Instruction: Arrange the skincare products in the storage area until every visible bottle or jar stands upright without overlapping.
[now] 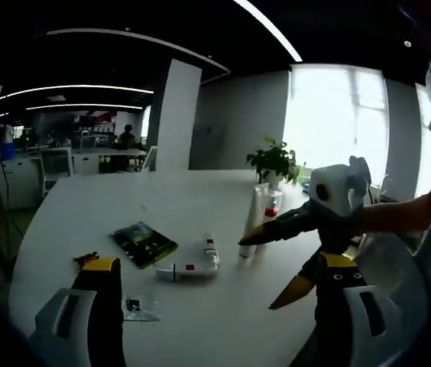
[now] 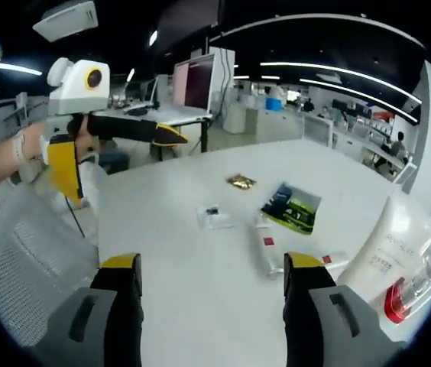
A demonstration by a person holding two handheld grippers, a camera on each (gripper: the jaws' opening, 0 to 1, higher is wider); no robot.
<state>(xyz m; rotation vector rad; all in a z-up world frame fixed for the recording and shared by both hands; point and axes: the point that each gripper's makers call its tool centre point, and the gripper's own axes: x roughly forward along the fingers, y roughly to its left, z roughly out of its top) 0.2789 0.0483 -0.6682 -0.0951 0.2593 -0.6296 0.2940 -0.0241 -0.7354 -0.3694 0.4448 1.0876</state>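
In the left gripper view, the left gripper [image 1: 212, 306] hangs low over the white table [image 1: 85, 206], its jaws spread wide with nothing between them. Ahead of it two white tubes with red marks [image 1: 192, 265] lie flat, meeting in a corner, while a tall white tube [image 1: 251, 222] and a bottle with a red cap [image 1: 270, 210] stand upright just beyond, near a potted plant [image 1: 275, 162]. A green packet [image 1: 144, 244] lies to one side, a small clear packet [image 1: 137, 306] lies close to the near jaw, and a gold wrapper [image 1: 85, 259] lies just beyond it. The right gripper [image 1: 280, 264] reaches in from the right, tips near the standing pair, released and carrying nothing. In the right gripper view, that gripper's jaws stand apart over bare tabletop; the lying tubes show just past the right jaw, with the tall white tube and the red-capped bottle looming at the lower right. The left gripper hovers well away above the far left of the table, beside a grey mesh chair [image 2: 24, 245]. I'd judge the job barely under way: two products stand and two lie down, so the step in hand is the approach to a fallen tube. The next move calls for closing on one tube around its middle, tipping it onto its cap, and setting it in the open stretch of table clear of the standing pair, which look easy to knock. There is plenty of bare room toward the packets; the table's edge by the chair is the side to keep off.
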